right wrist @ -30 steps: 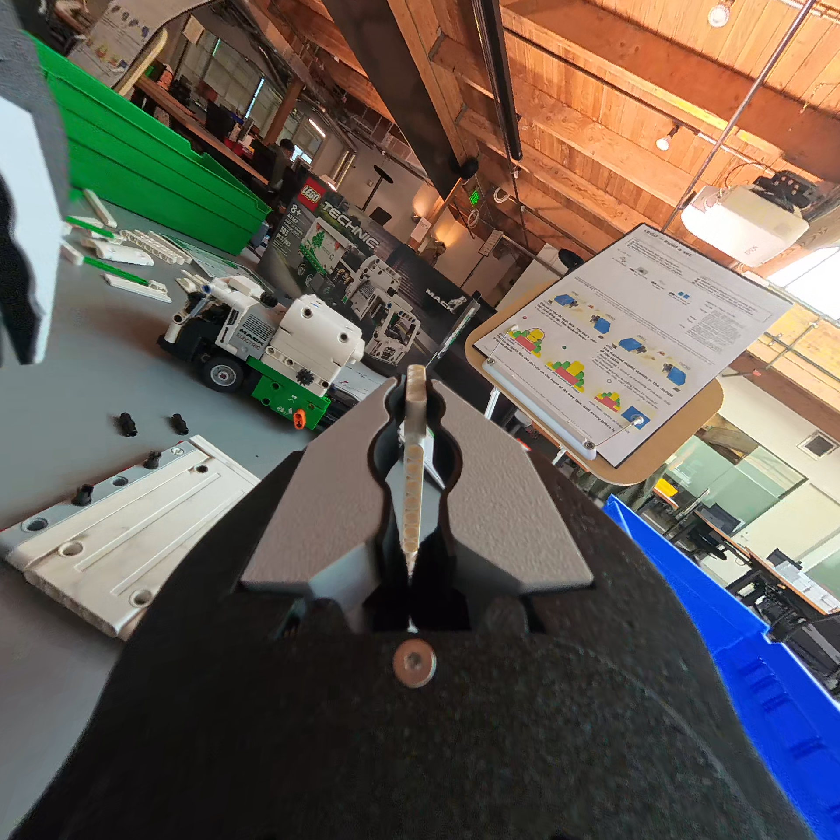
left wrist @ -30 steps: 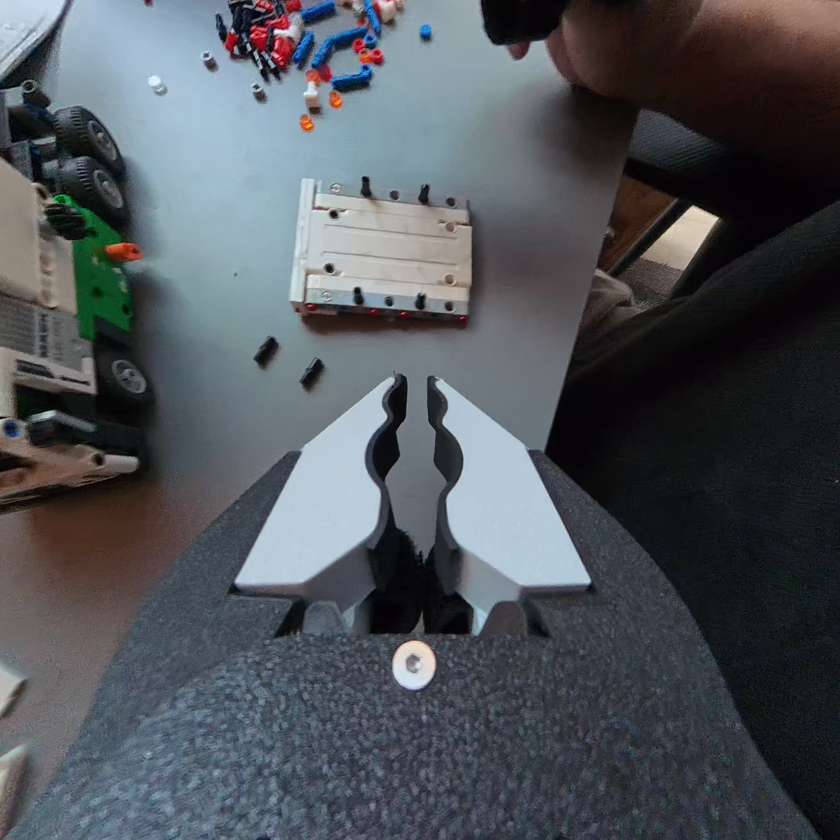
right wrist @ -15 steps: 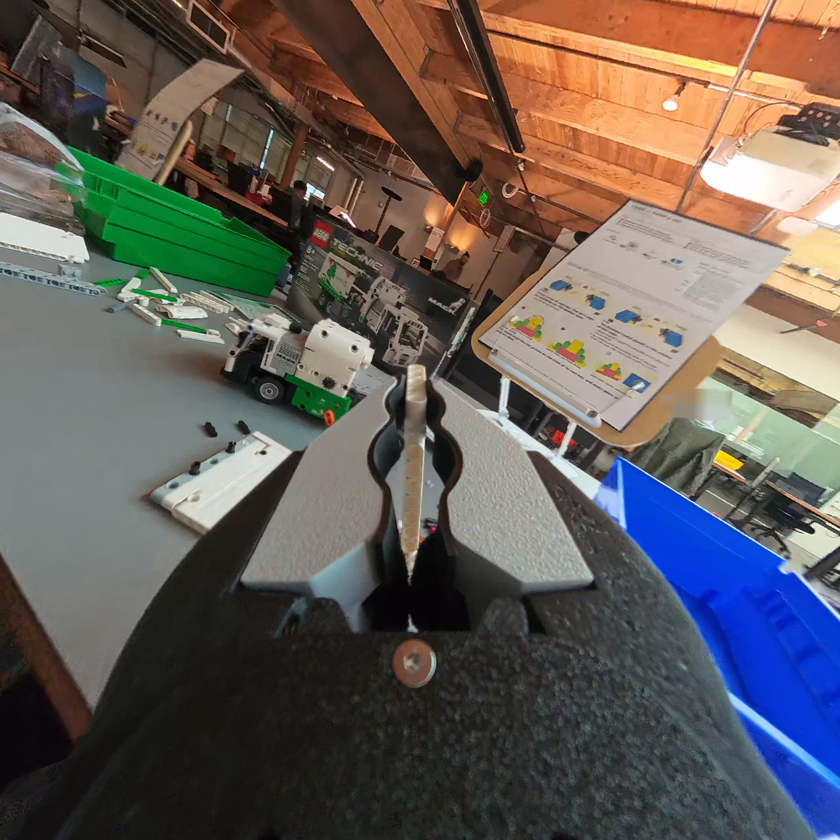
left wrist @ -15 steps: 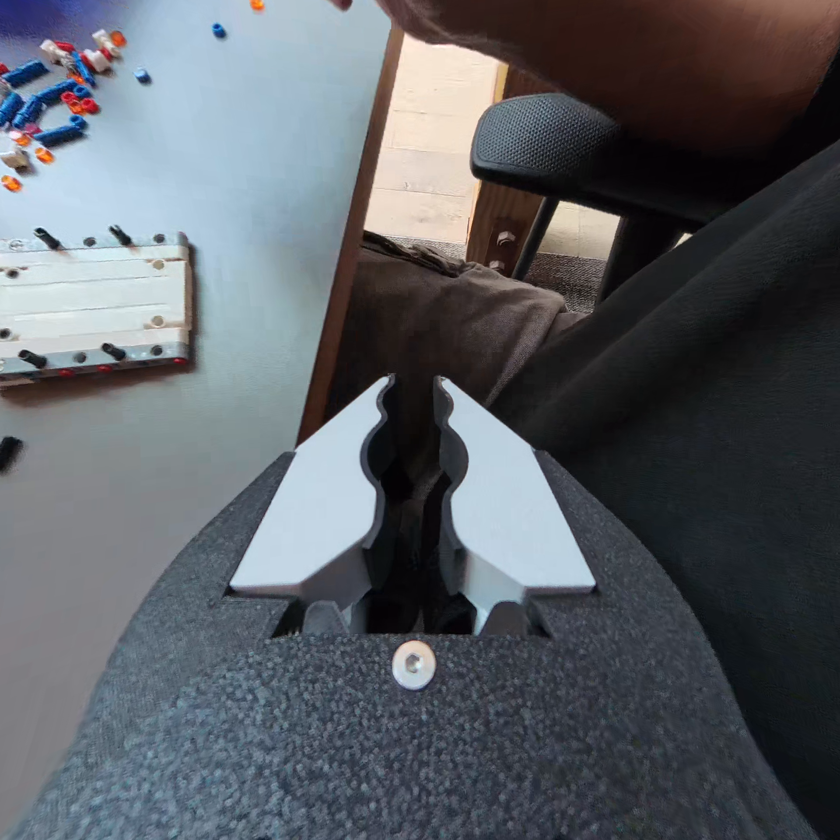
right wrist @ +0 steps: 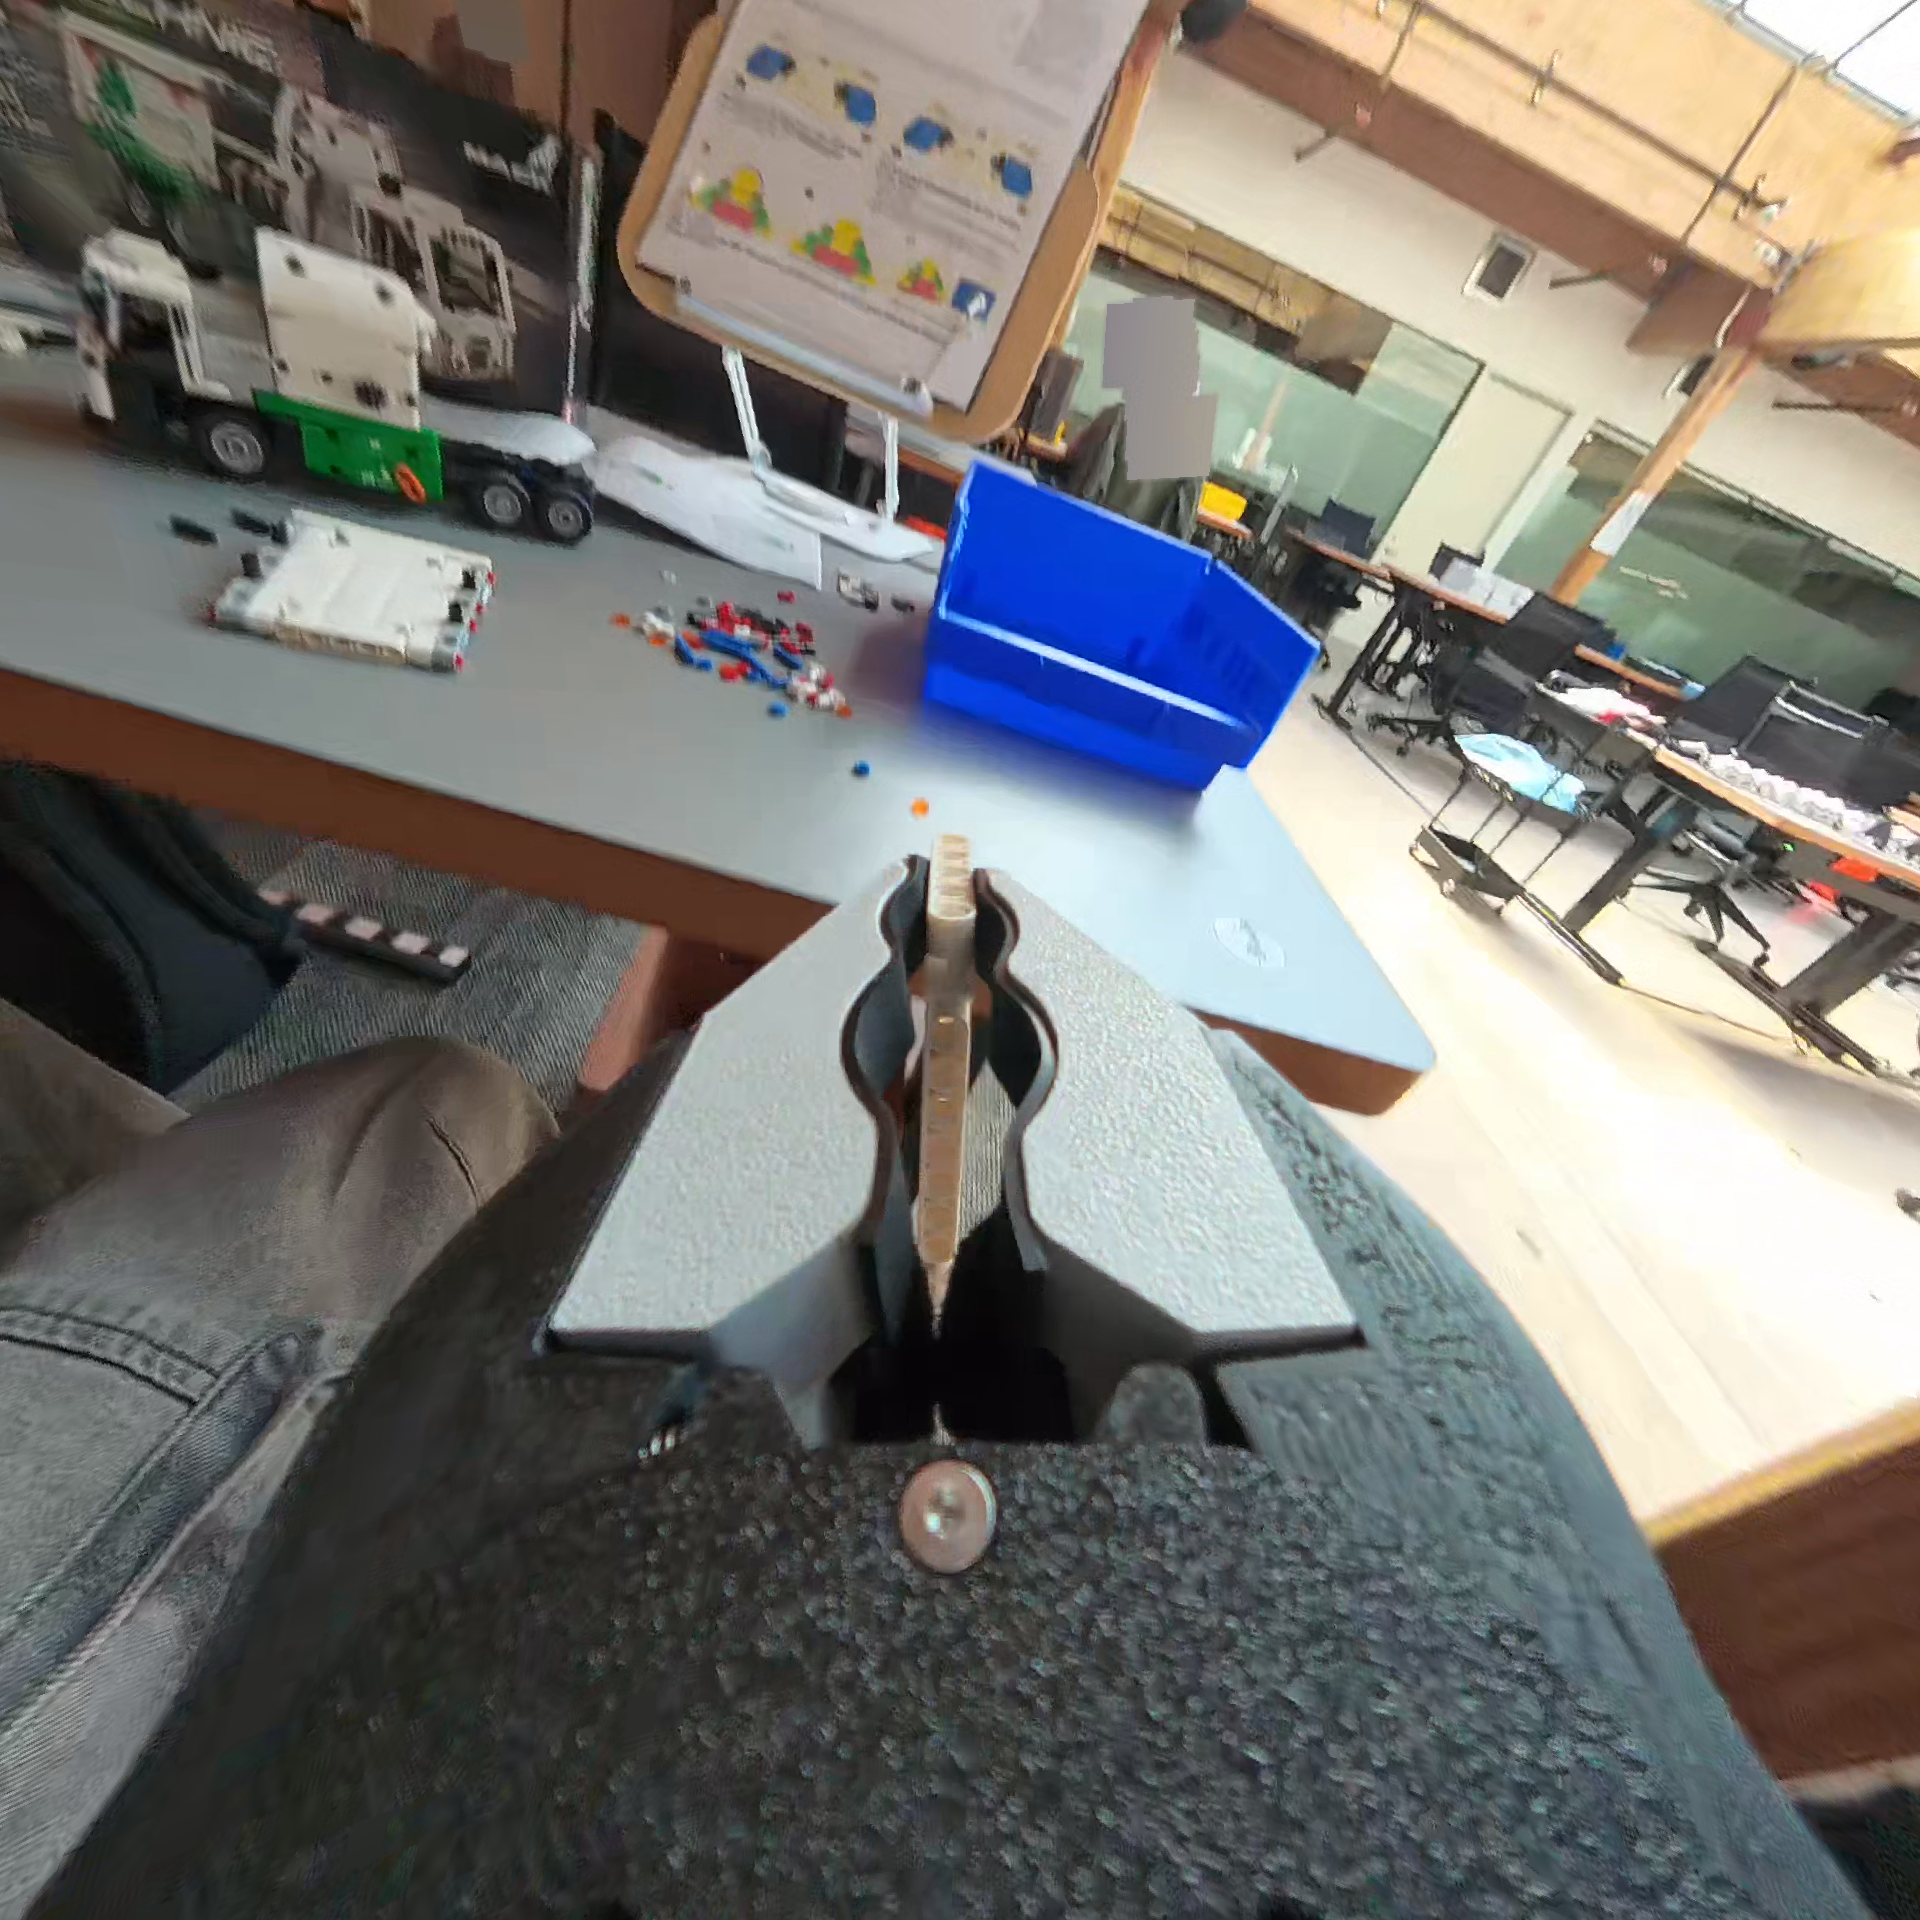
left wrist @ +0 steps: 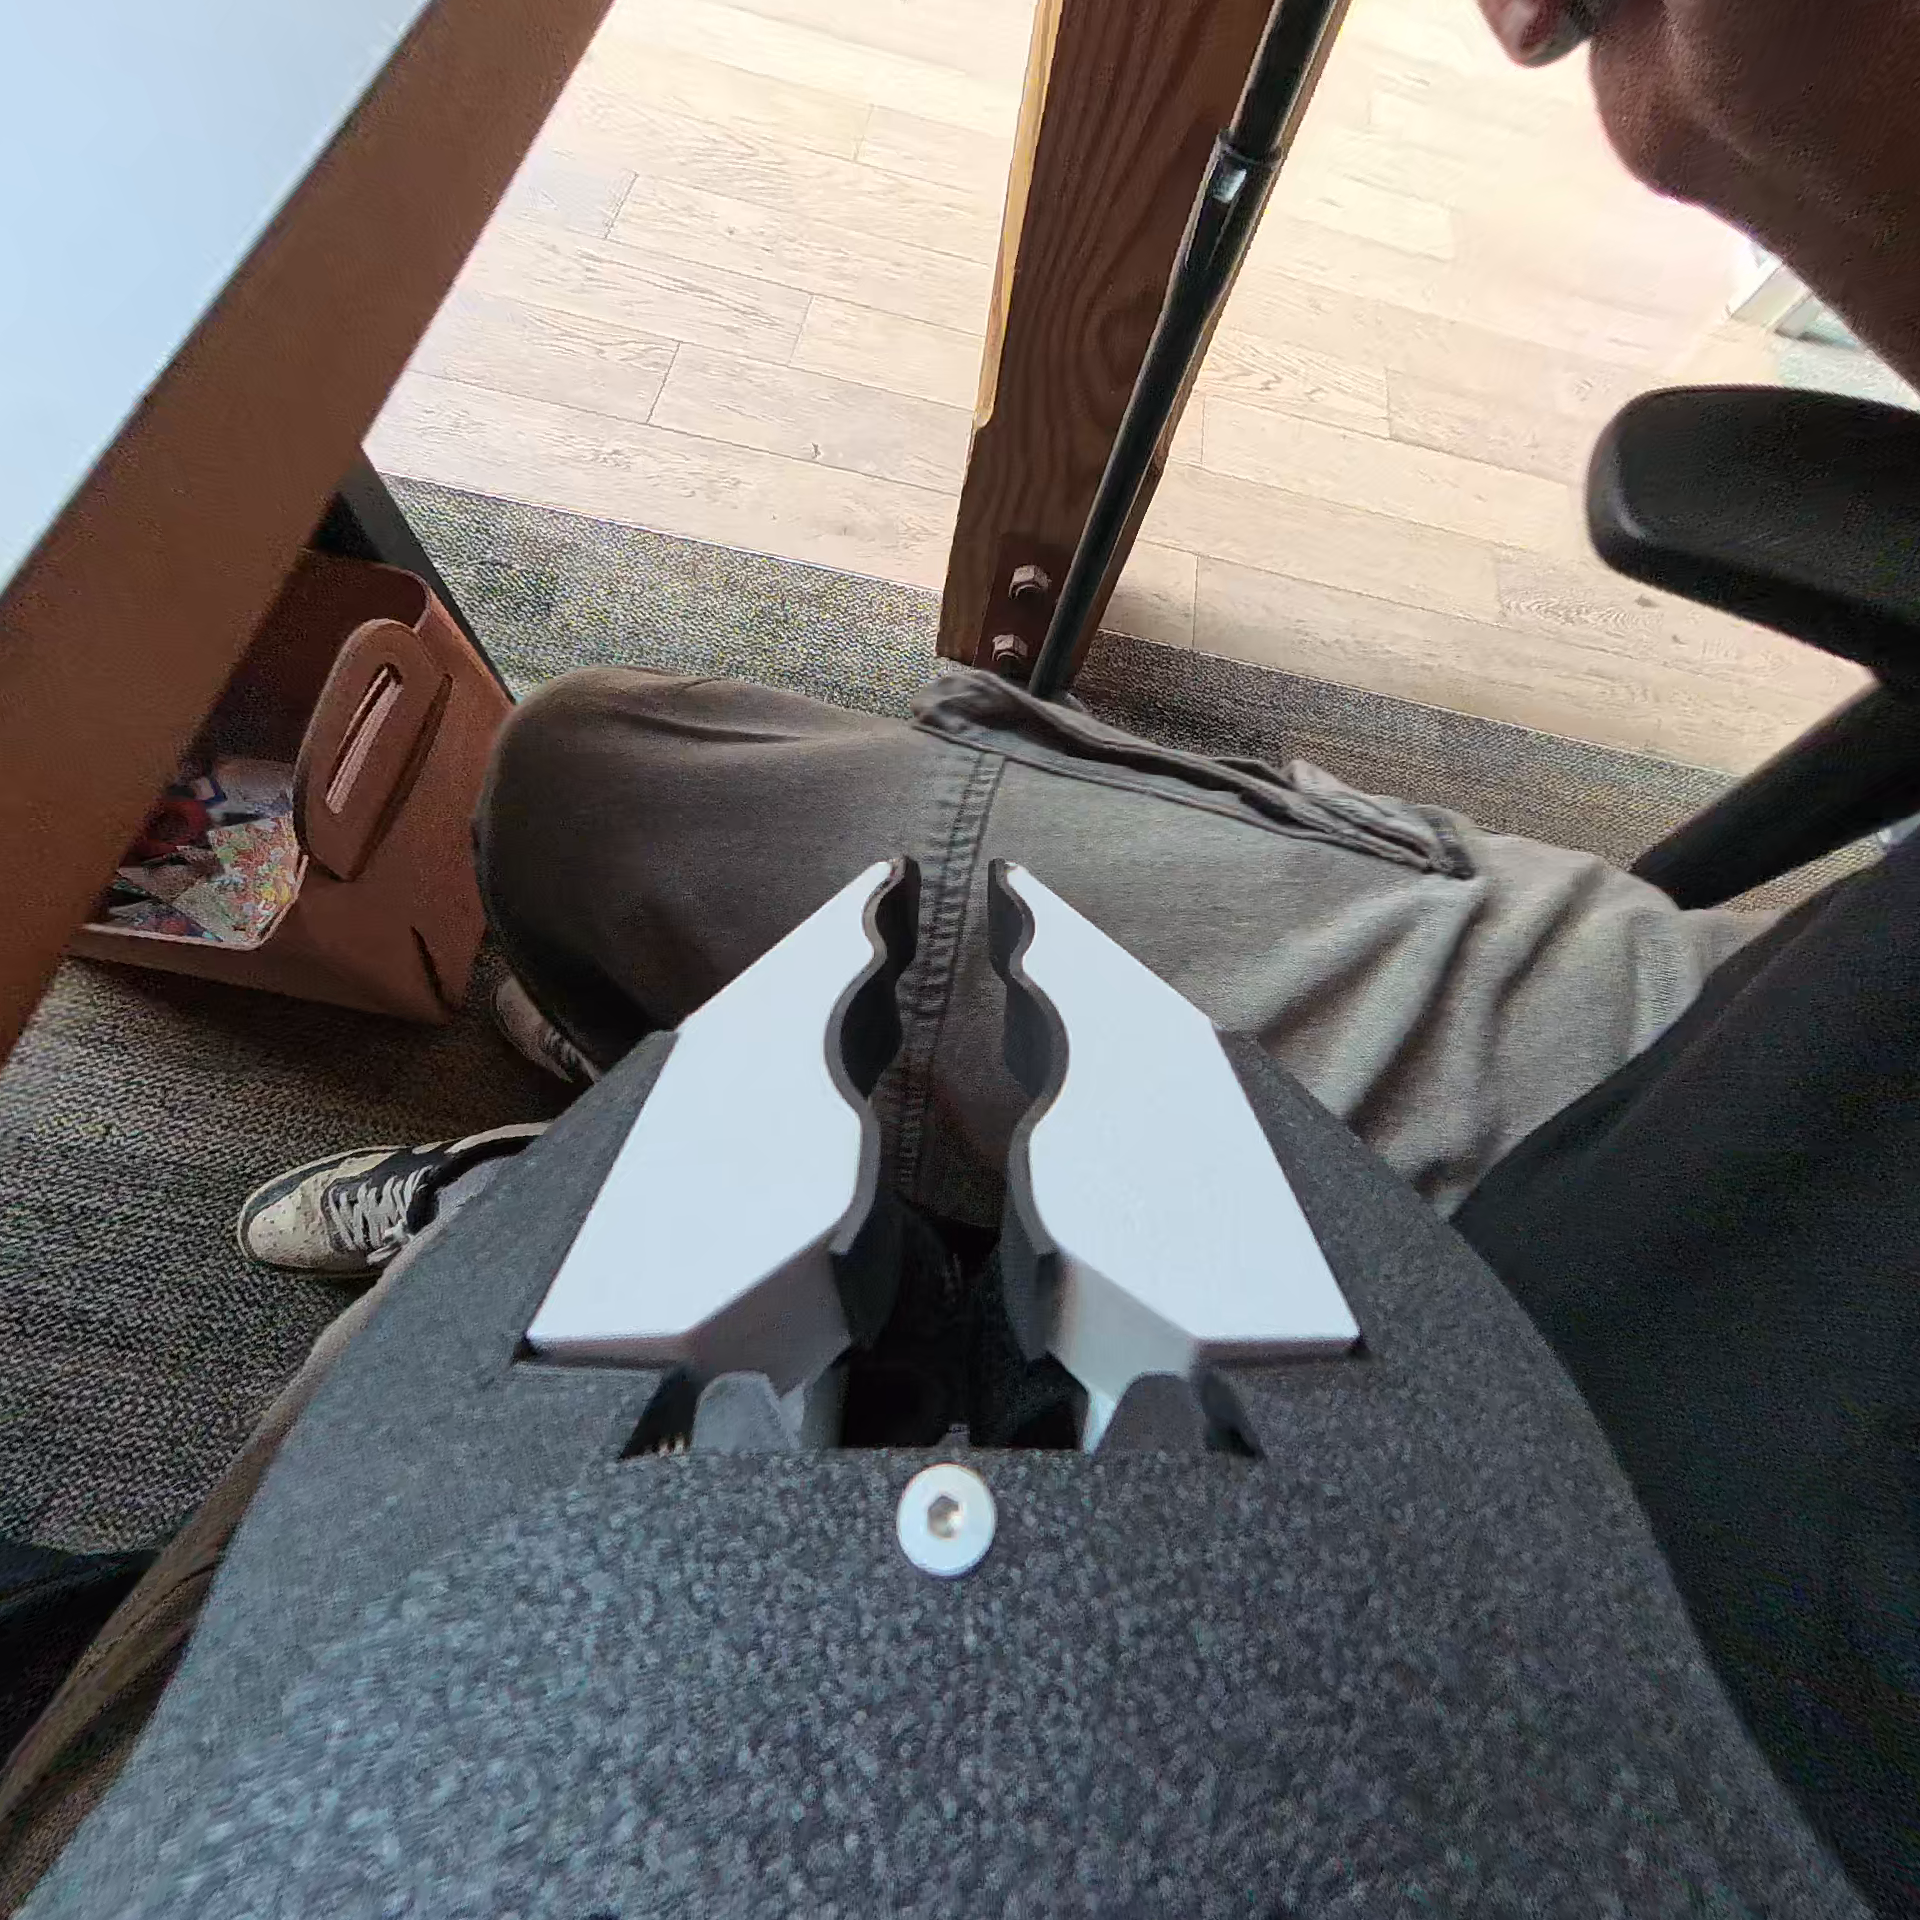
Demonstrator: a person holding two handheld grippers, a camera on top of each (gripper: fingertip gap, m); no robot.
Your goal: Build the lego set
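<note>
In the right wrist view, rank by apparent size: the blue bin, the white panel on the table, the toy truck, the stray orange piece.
1. toy truck and blue bin: look about alike, so unranked; the truck stands farther off.
3. white panel.
4. orange piece, far the smallest.

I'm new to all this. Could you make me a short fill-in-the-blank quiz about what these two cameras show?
1. The right gripper has its jaws shut on a thin ____ beam.
2. The bin on the grey table is ____.
3. The left gripper, jaws apart, holds ____.
4. The toy truck has a ____ panel low on its side.

Missing words: beige; blue; nothing; green
</note>
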